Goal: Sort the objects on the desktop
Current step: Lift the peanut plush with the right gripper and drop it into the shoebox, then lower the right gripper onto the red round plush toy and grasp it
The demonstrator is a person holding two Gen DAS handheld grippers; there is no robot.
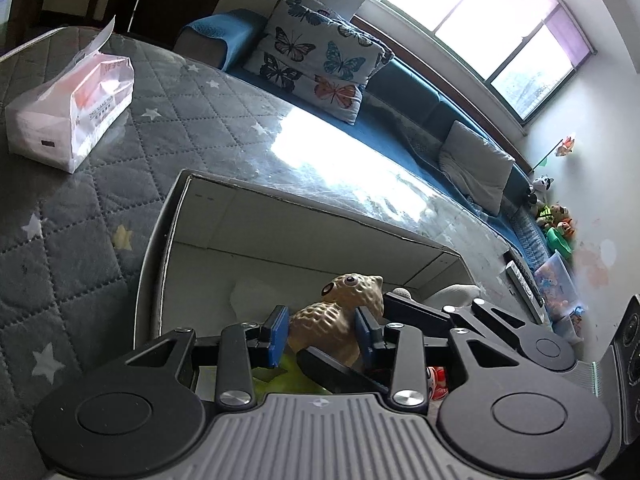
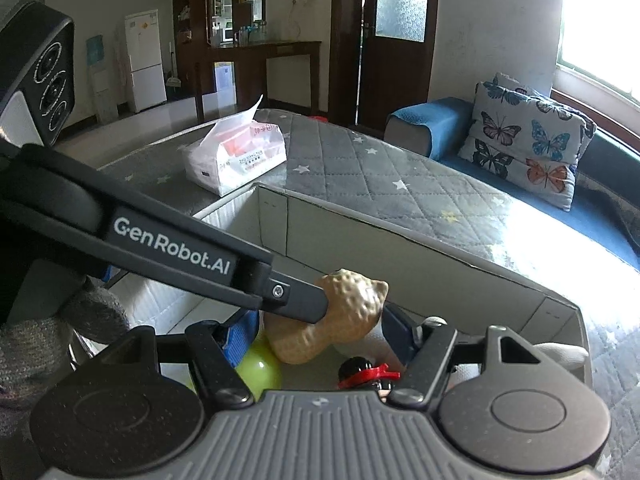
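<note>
Inspection covers both wrist views over a shallow white cardboard box (image 1: 224, 216) that is set on a grey quilted, star-patterned table cover (image 1: 72, 240).

The left gripper (image 1: 322, 330) is seen with its blue pads against the two sides of a tan peanut-shaped owl toy (image 1: 340, 312); the jaws are held fairly wide and are closed on the toy's body. The toy is held above the inside of the box, near its near edge, with its eyed head pointed to the far side. In the right wrist view the same toy (image 2: 340, 320) is seen gripped by the left gripper's dark finger, which crosses the frame from the left.

The right gripper (image 2: 320, 336) is positioned just behind the toy, its jaws partly apart on either side of it. Contact between its pads and the toy cannot be confirmed; no grip is shown.

Below the toy, inside the box, a green ball (image 2: 258, 372) and a small red and black item (image 2: 368, 372) are noted.

A tissue pack (image 1: 72, 116) is found on the cover beyond the box, to the far left. A butterfly-print cushion (image 1: 316, 60) is noted on a blue sofa (image 1: 404, 92) at the far side, under a window.
</note>
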